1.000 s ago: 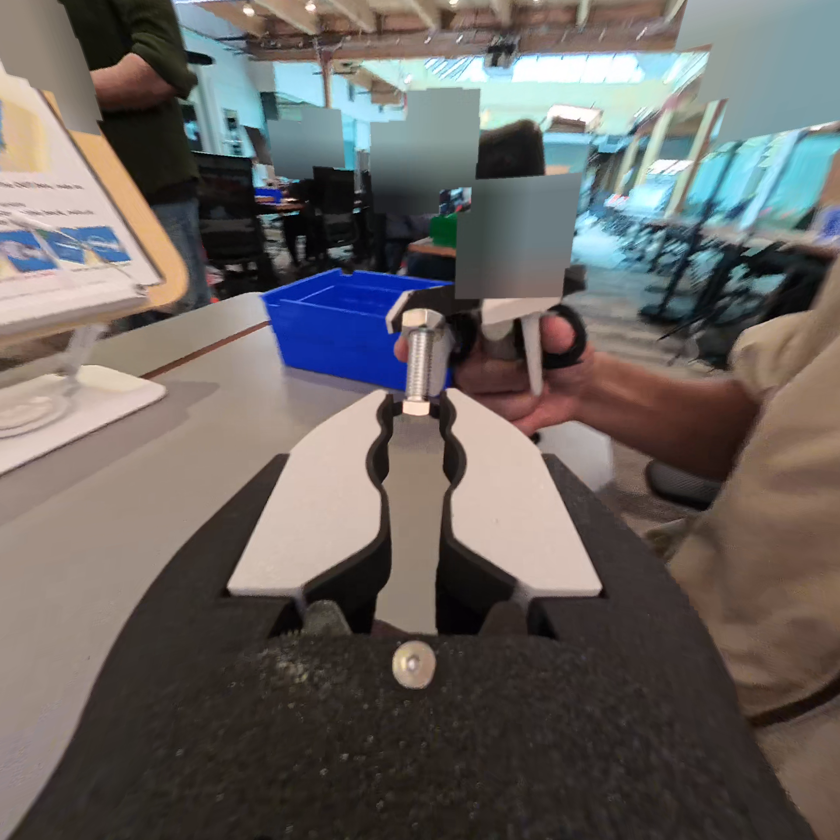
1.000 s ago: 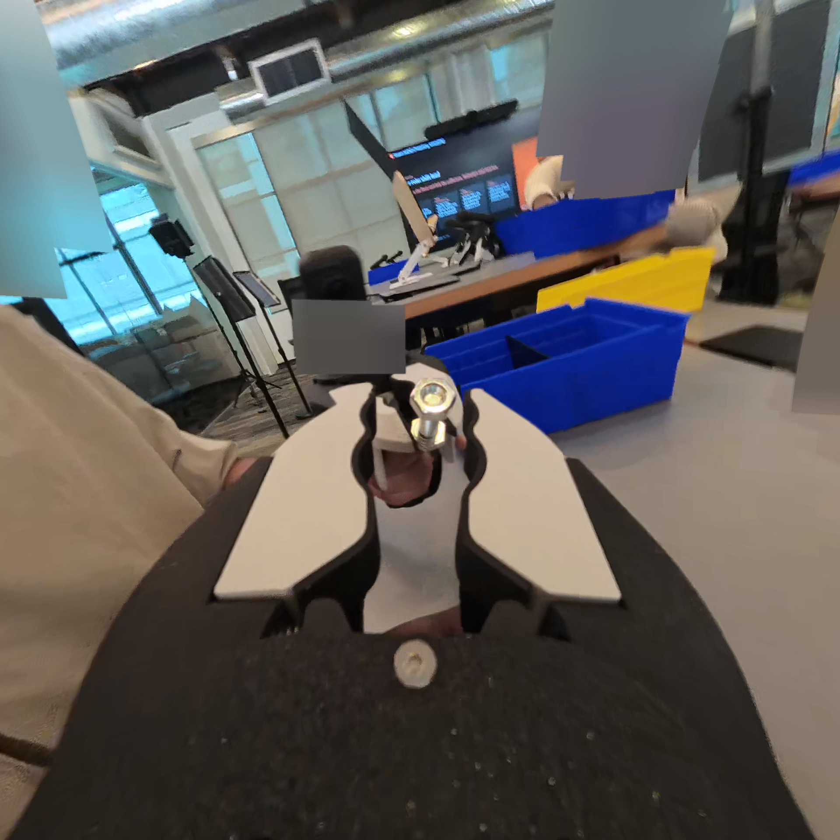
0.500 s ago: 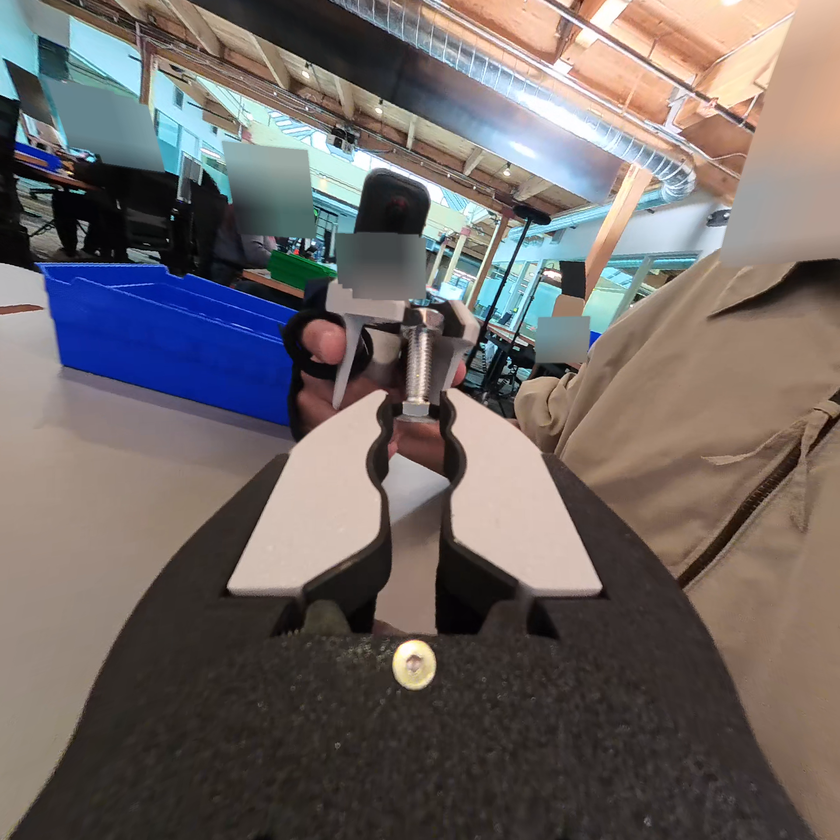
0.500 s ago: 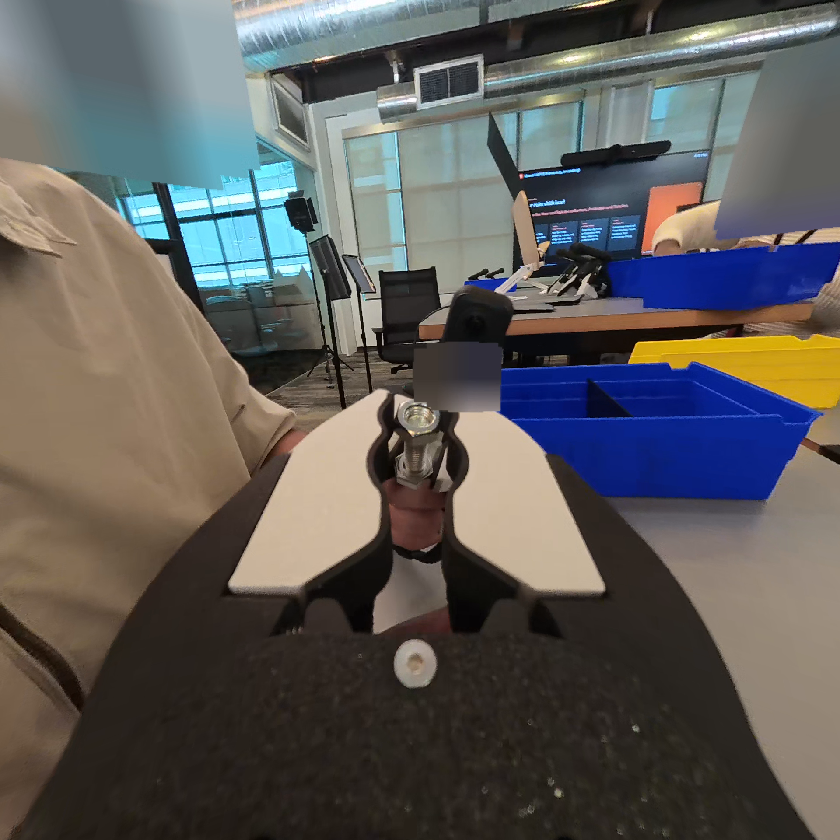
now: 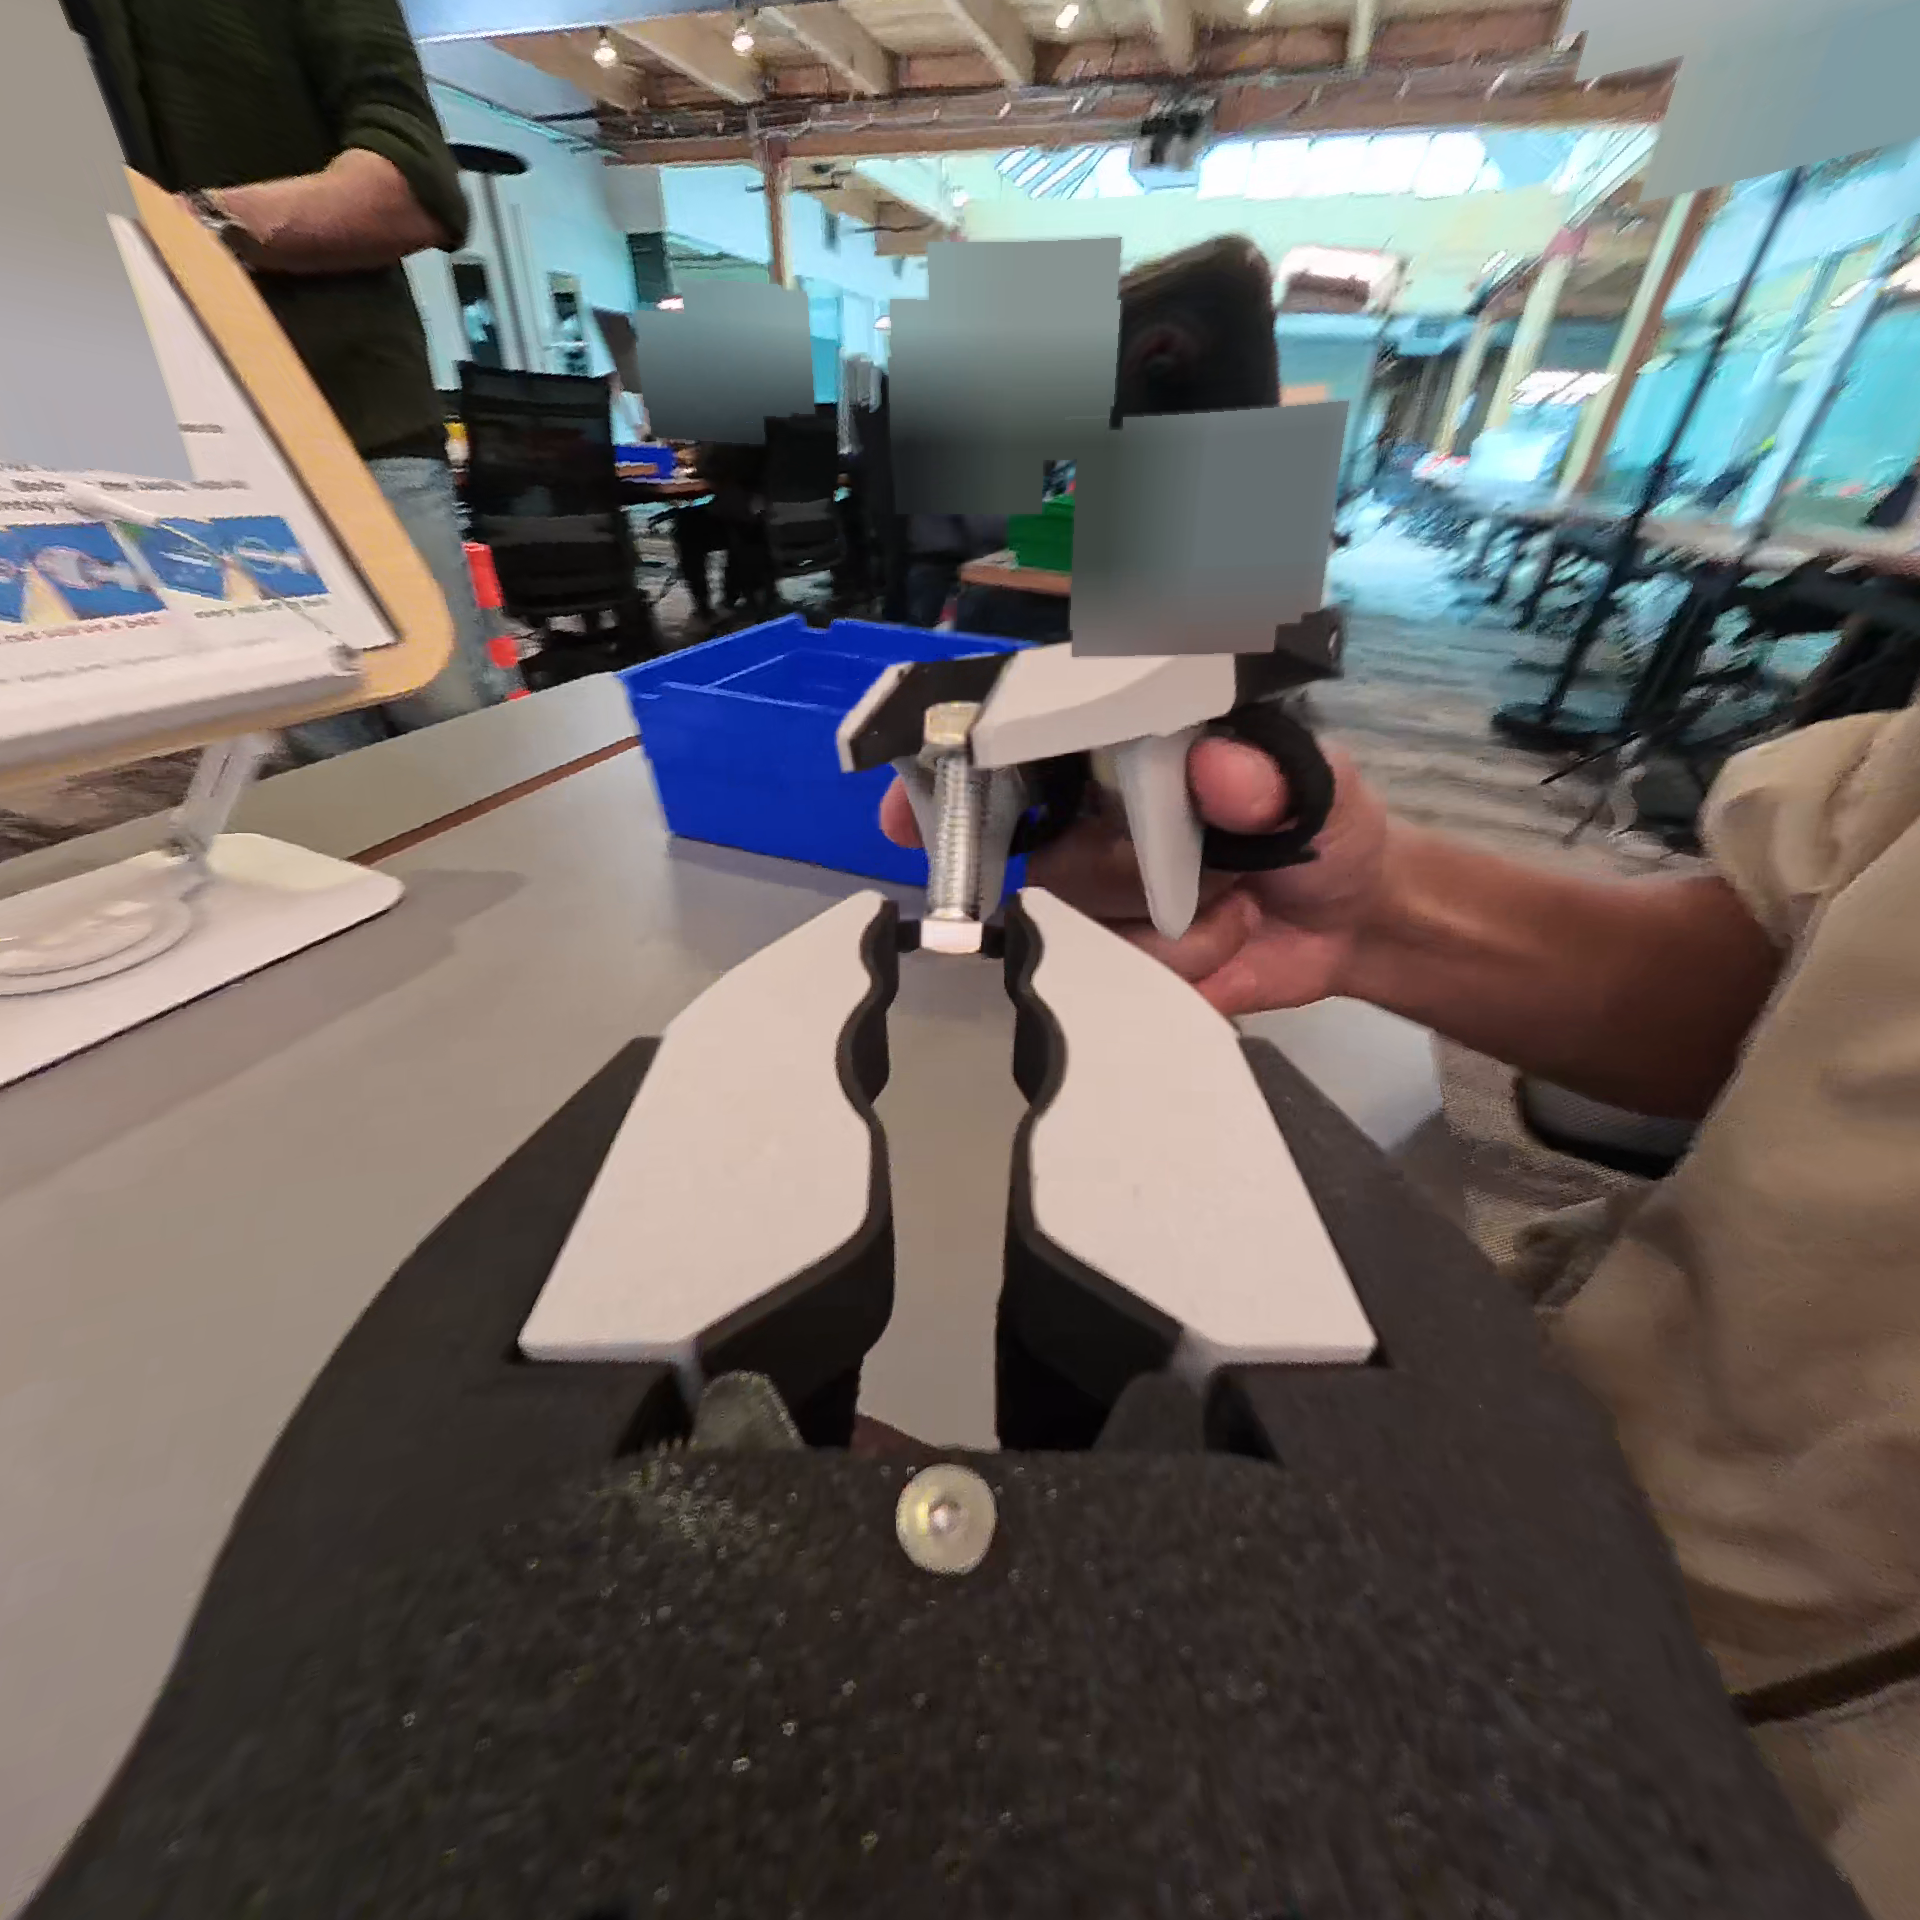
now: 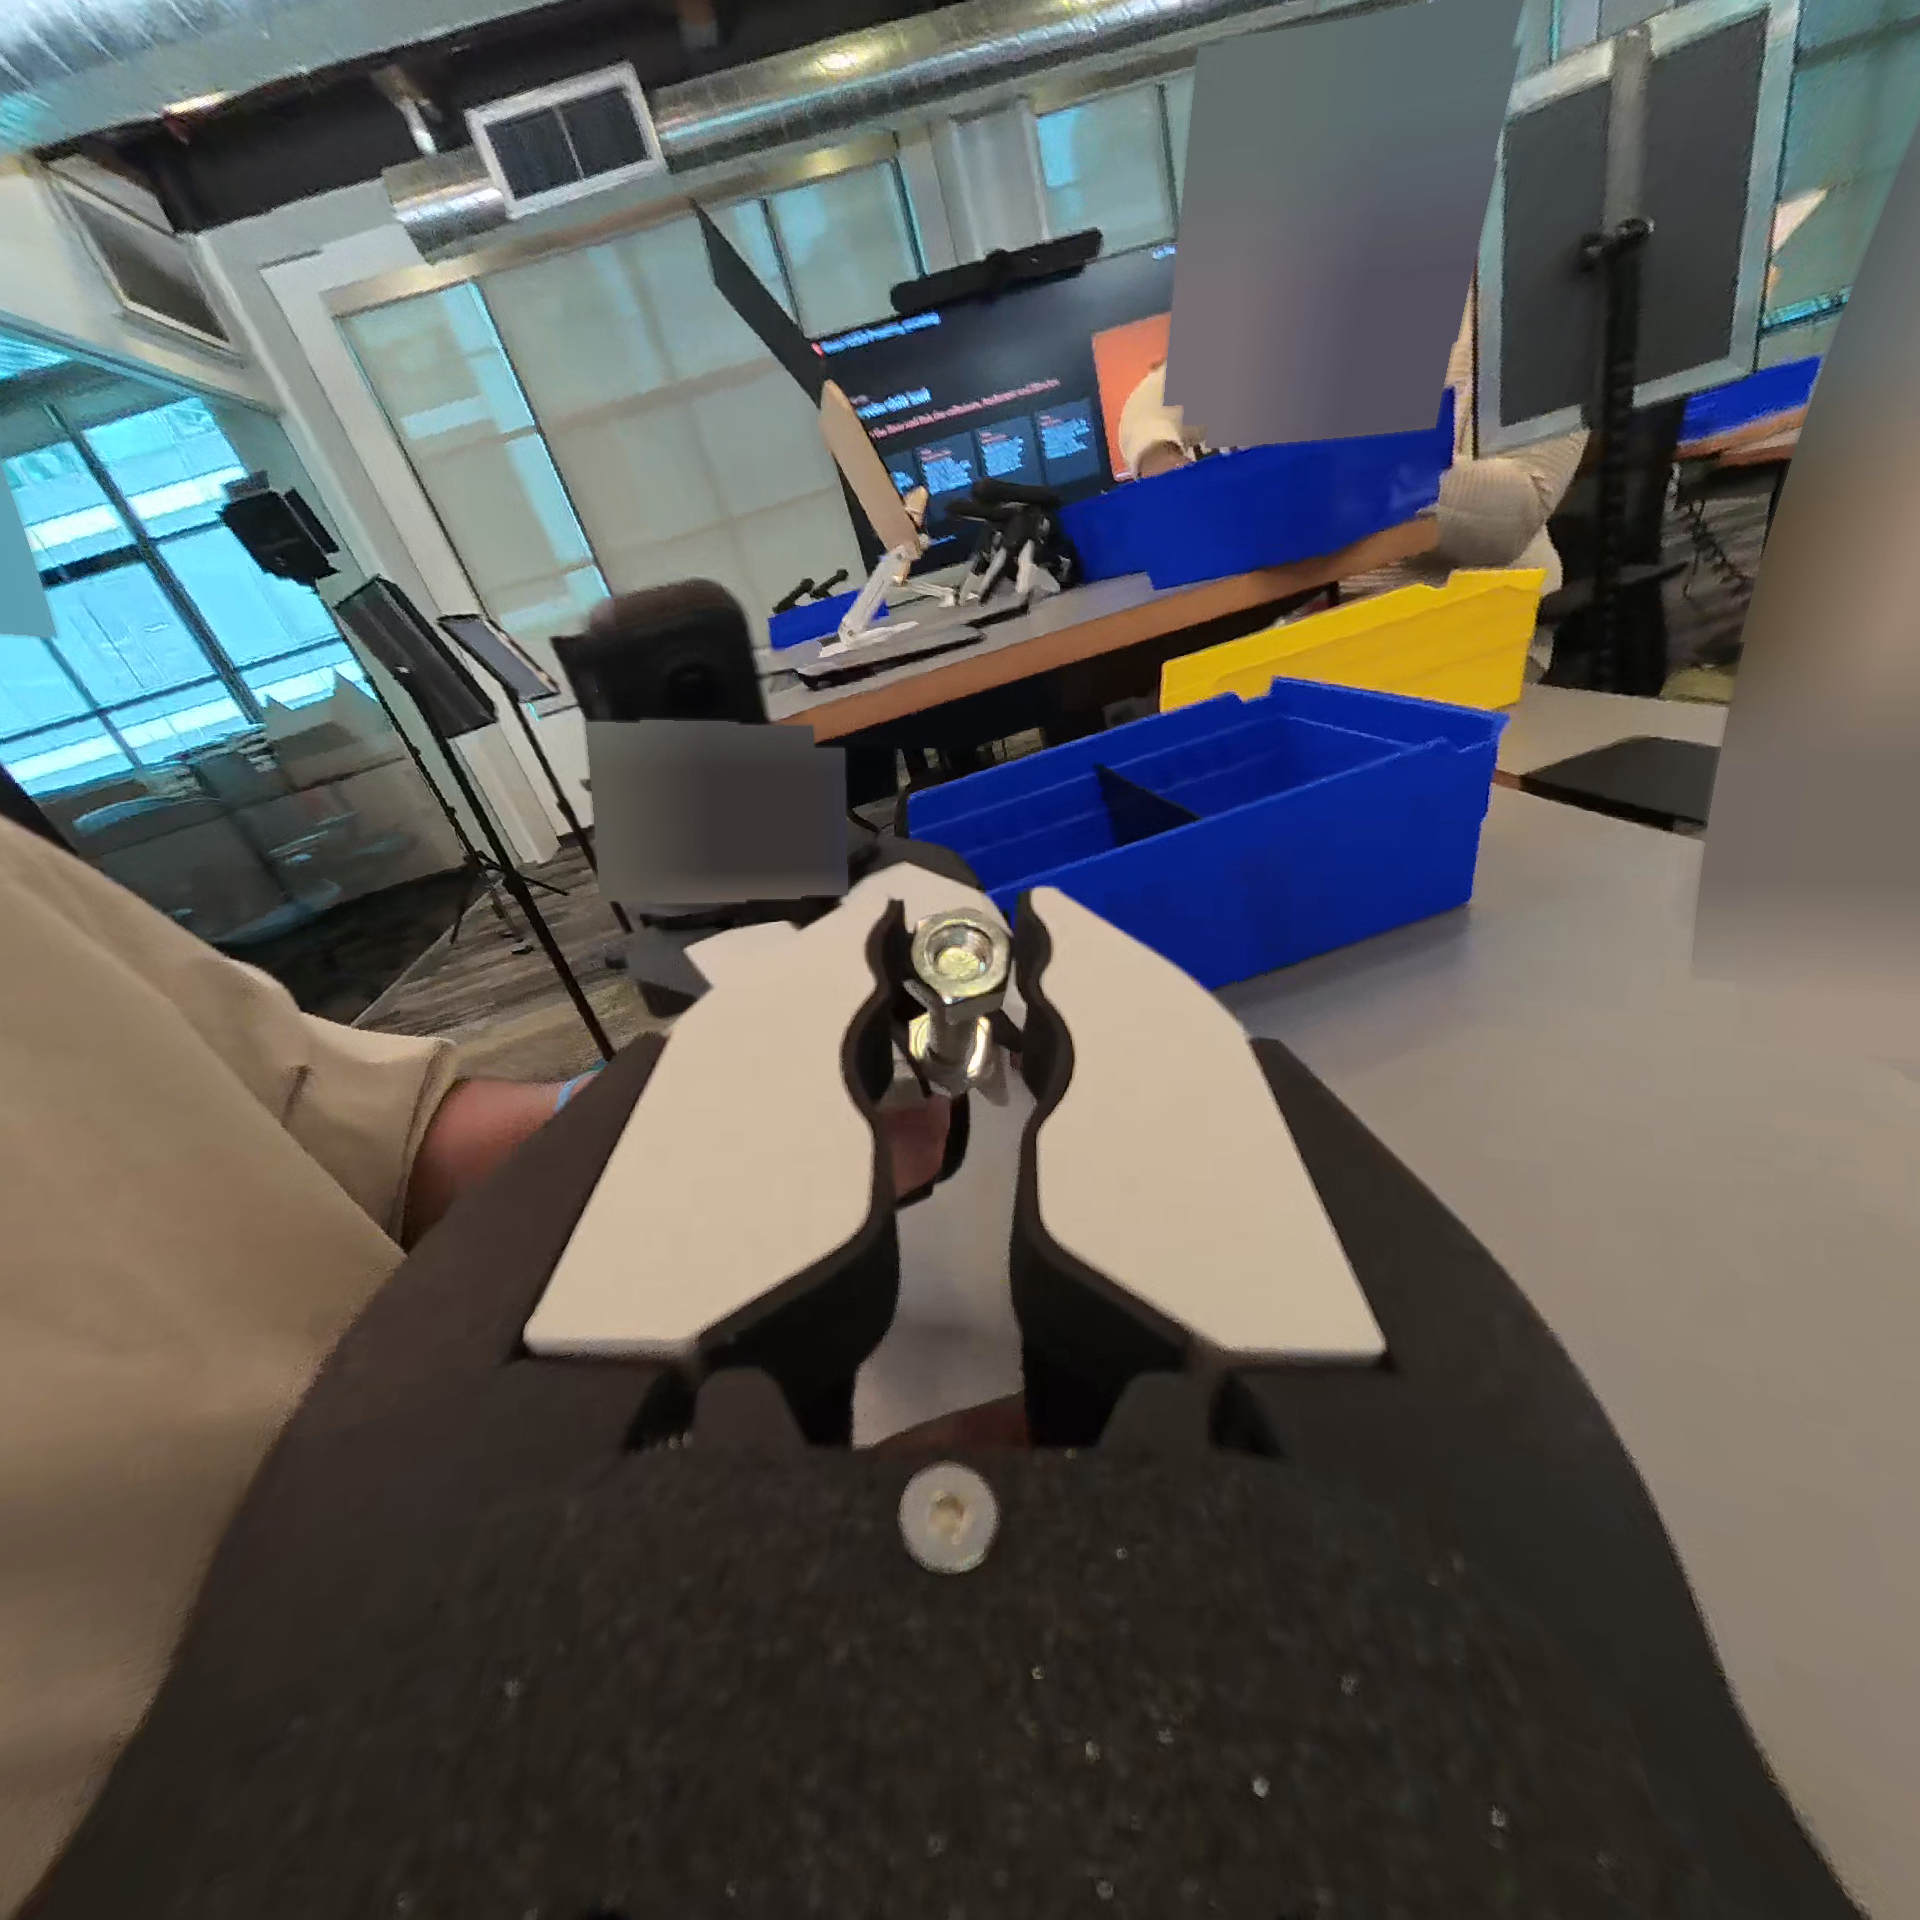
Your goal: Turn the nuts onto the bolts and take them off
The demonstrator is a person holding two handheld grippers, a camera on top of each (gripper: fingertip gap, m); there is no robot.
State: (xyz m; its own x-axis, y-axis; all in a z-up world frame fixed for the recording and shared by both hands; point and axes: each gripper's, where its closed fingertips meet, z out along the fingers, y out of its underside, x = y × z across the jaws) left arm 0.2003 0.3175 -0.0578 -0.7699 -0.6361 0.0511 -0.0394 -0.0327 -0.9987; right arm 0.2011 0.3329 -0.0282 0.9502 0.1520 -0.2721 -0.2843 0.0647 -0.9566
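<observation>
Left gripper (image 5: 951, 935) pinching steel nut (image 5: 950, 934) at fingertips; right gripper (image 6: 954, 961) clamping bolt (image 5: 952, 821) head (threaded shank upright, silver).

Upright silver bolt (image 5: 953, 821), hex head up, silver nut (image 5: 951, 933) threaded on its lower end.

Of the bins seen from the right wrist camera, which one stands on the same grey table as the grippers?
The blue bin with a black divider, nearest the right gripper. The yellow bin and the other blue bin lie farther back, beyond that table.
</observation>
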